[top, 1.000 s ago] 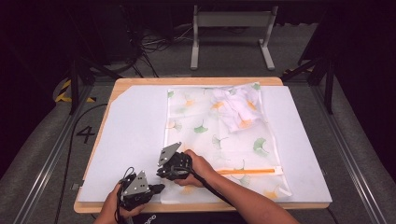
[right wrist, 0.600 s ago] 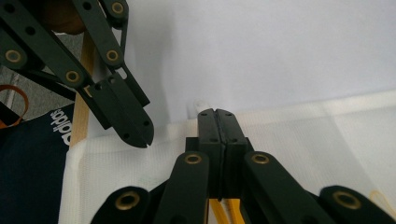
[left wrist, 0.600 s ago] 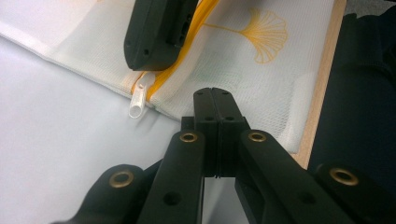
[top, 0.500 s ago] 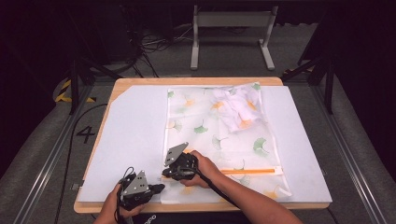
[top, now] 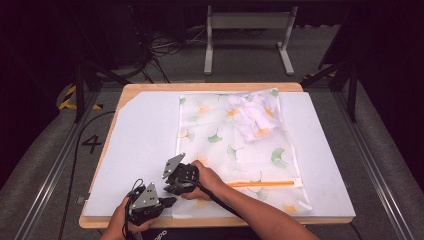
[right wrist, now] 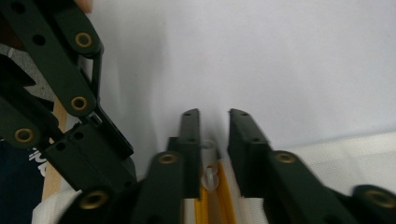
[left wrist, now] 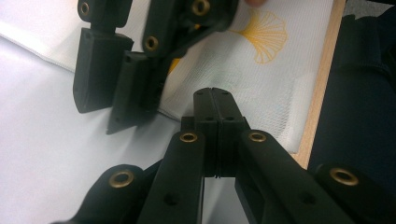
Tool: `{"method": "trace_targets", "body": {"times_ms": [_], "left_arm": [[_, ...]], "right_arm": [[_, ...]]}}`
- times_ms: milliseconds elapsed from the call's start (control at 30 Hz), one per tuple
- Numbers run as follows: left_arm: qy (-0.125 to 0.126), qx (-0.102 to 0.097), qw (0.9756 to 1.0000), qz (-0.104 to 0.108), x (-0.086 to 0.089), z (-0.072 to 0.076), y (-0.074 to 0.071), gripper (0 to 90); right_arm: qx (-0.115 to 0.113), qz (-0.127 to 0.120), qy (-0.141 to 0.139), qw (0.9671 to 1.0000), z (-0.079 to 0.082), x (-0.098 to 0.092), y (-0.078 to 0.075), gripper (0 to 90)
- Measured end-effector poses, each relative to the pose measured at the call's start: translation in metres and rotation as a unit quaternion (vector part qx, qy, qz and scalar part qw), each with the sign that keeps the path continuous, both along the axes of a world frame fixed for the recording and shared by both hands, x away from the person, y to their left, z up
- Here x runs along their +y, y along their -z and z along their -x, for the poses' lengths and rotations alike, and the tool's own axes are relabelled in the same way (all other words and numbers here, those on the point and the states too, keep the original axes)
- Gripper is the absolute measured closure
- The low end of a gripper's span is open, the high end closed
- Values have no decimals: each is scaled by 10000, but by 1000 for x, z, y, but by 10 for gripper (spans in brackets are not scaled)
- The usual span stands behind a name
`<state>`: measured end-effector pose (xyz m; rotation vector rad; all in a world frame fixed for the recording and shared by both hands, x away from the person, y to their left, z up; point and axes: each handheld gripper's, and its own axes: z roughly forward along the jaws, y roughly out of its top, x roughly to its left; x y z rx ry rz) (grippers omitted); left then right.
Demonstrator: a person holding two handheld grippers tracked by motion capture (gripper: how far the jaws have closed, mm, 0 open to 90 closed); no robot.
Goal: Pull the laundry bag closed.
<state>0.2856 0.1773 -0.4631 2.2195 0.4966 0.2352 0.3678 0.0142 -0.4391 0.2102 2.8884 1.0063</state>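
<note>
One mesh bag point(top: 235, 150), one orange zipper point(top: 260, 184), two grippers at its corner.

One mesh bag point(top: 235, 145), one orange zipper point(top: 260, 184), two tongs, one table point(top: 295, 88)

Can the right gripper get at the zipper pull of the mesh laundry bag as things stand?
Probably yes. The right gripper has its jaws slightly apart on either side of the clear zipper pull at the orange zipper's end; nothing lies between. The left gripper sits beside it.
</note>
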Motion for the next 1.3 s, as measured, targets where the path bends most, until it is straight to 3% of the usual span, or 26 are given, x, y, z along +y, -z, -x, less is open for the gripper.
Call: {"method": "trace_targets", "body": {"times_ms": [133, 700, 1300], "left_arm": [[-3, 32, 10000, 23, 0, -1, 0, 900], [-20, 69, 10000, 44, 0, -1, 0, 900], [-50, 30, 10000, -23, -2, -1, -2, 900]], "right_arm": [[49, -7, -64, 10000, 2, -3, -2, 836], [123, -623, 112, 9979, 3, -31, -12, 860], [194, -338, 153, 9991, 5, -50, 2, 837]]}}
